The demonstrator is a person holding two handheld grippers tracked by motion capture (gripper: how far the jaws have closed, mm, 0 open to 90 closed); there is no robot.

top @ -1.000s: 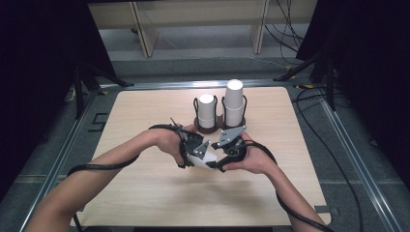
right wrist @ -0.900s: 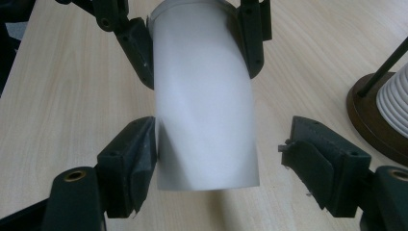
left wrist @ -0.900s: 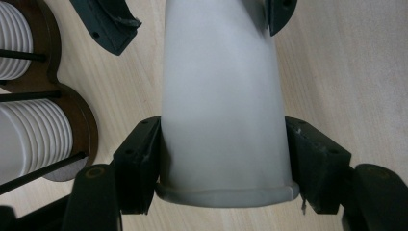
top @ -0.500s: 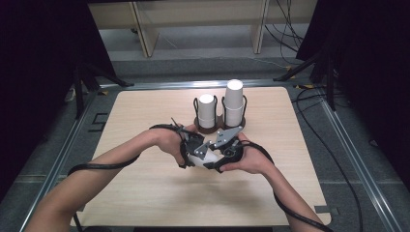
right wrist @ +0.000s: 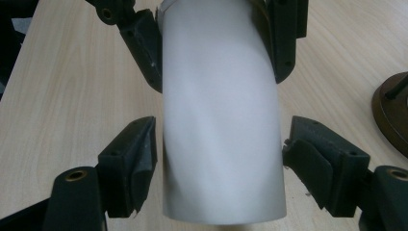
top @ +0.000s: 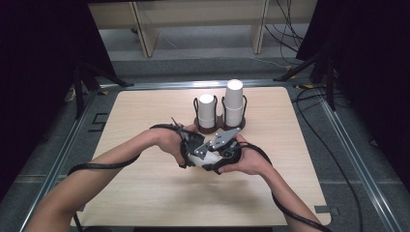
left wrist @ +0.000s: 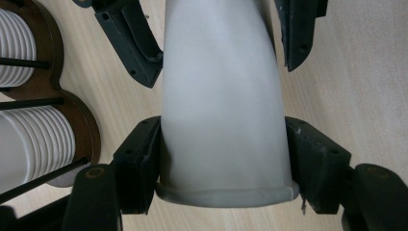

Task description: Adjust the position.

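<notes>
A white paper cup [left wrist: 221, 106] lies on its side just above the table between both grippers. My left gripper [left wrist: 223, 144] is shut on it near its rolled rim, both pads pressed on the wall. My right gripper [right wrist: 221, 139] straddles the other end of the cup [right wrist: 221, 120]; its jaws have just been closing with the cup between them, and thin gaps remain beside the pads. In the high view the two grippers, left [top: 192, 151] and right [top: 221, 149], meet nose to nose at the table's middle, with the cup [top: 199, 151] between them.
Just behind the hands stands a brown two-post holder [top: 220, 127] with a short stack of white cups [top: 207, 108] and a taller stack [top: 234, 101]. The stacks [left wrist: 29, 144] appear left in the left gripper view. Black cables trail from both grippers over the wooden table [top: 145, 193].
The right gripper has edged a little left, closer to the left gripper, and its grey plate has tilted. The left hand has stayed in place, still holding the cup.
</notes>
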